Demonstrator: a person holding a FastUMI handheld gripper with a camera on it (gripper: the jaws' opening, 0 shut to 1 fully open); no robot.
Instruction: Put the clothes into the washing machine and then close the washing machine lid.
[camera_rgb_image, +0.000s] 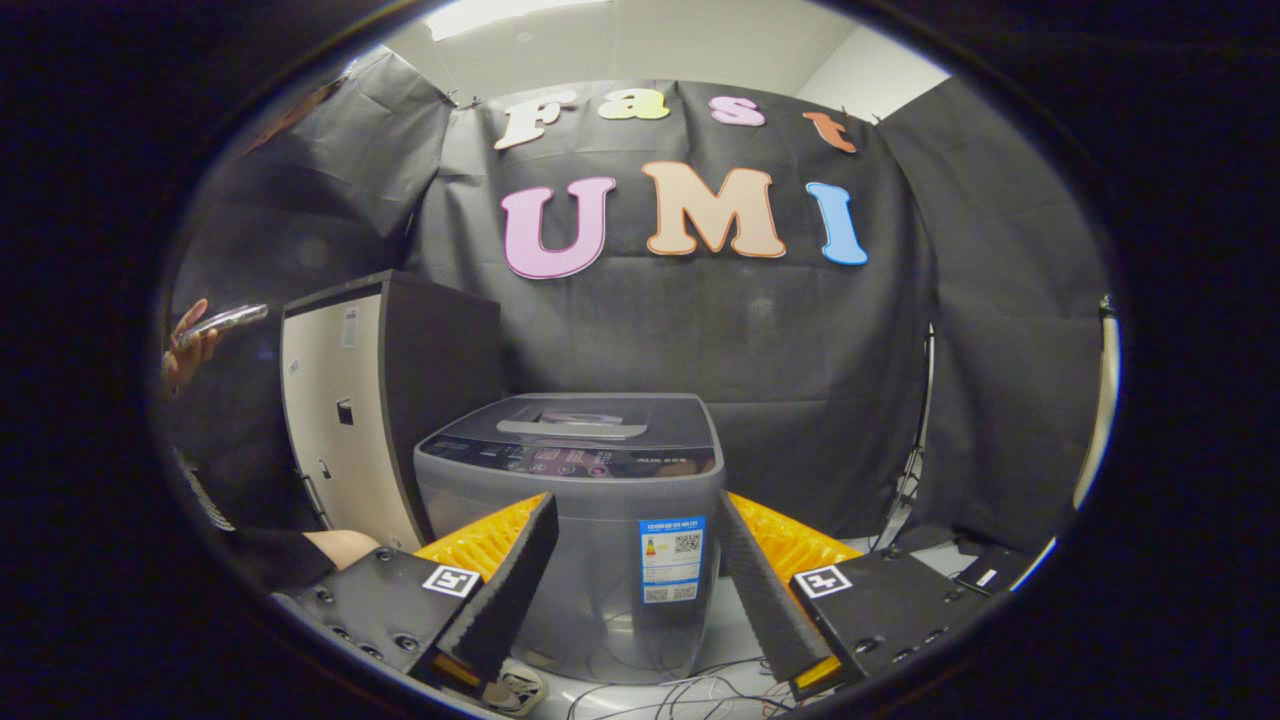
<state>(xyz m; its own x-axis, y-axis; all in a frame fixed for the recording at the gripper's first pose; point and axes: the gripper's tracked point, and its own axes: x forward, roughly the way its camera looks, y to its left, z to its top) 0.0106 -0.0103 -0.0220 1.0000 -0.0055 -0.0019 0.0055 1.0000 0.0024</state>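
The washing machine (575, 520) stands on the floor straight ahead of the gripper (634, 575), framed between the two fingers and a little beyond them. Its lid (580, 420) is down and lies flat on top, with a pale handle strip across it; the control panel along the front edge is too dim and small to make out. A sticker (671, 558) sits on the front wall, and the lower part of the machine is partly covered by the fingers. The jaws stand wide apart with nothing between them, touching nothing.

Loose cables (690, 690) trail over the floor just in front of the machine's base. To its left, close behind, stands a tall cabinet (370, 400) with a pale door. Further left a person's hand (185, 350) holds a phone (225, 320), the rest of the person cut off. A shoe (520, 690) shows partly below the left finger. No clothes can be made out.
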